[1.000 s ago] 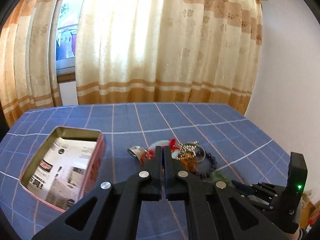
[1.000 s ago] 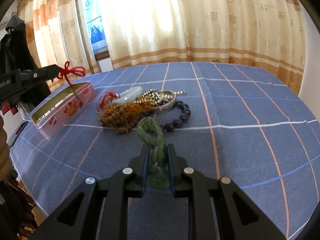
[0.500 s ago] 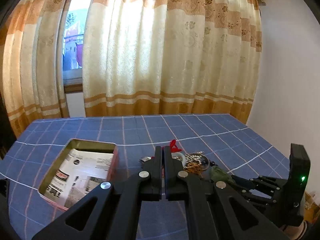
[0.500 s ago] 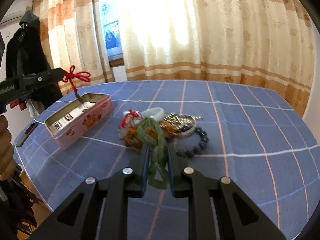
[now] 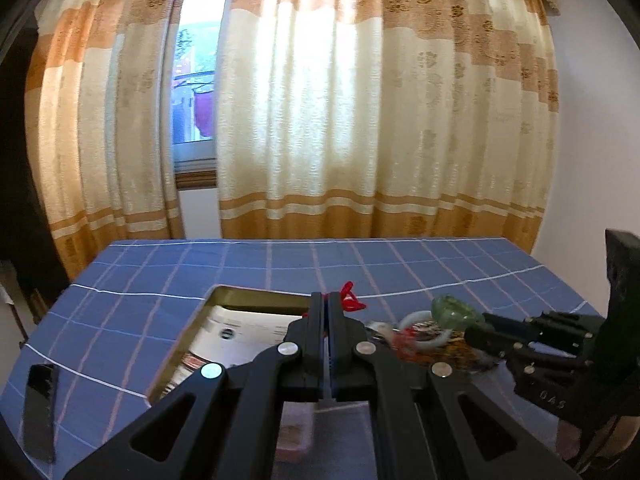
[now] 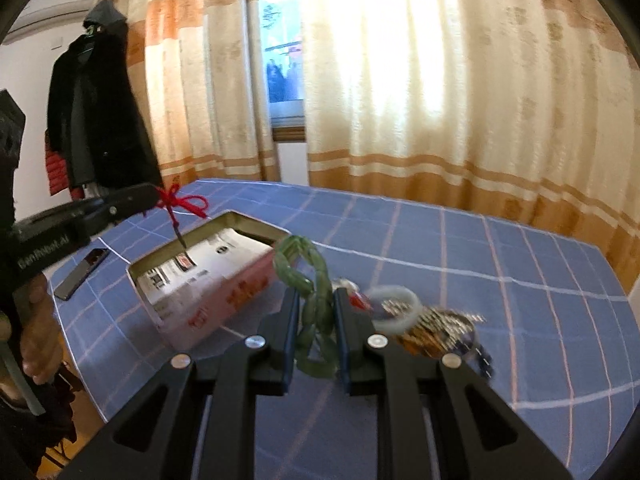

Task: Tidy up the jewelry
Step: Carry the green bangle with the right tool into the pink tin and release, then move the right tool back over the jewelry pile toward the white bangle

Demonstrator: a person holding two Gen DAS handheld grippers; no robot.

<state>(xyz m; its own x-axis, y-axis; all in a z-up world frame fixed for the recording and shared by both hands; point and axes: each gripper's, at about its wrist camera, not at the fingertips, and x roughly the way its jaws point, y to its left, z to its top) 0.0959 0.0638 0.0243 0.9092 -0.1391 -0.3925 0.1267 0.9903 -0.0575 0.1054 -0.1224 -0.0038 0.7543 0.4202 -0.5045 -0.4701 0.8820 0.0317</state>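
Green bead bracelet [image 6: 316, 312] clamped in right gripper [image 6: 315, 304], above worktop [image 6: 520, 280] beside open pink tin [image 6: 208, 292]; left gripper [image 5: 328, 312] pinches red knotted cord [image 6: 180, 204] over tin; tangled jewelry pile [image 6: 424, 320] nearby.

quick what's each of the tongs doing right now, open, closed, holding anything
Left tongs: closed on the red knotted cord, over the tin box.
Right tongs: closed on the green bead bracelet, lifted.

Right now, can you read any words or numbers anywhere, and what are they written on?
"GenRobot.AI": on the side of the left gripper, a little blurred.
"OAS", or something like it: on the right gripper's body, unclear.
Print on the paper inside the tin box: too small to read.
Red marks on the tin's side: blurred.
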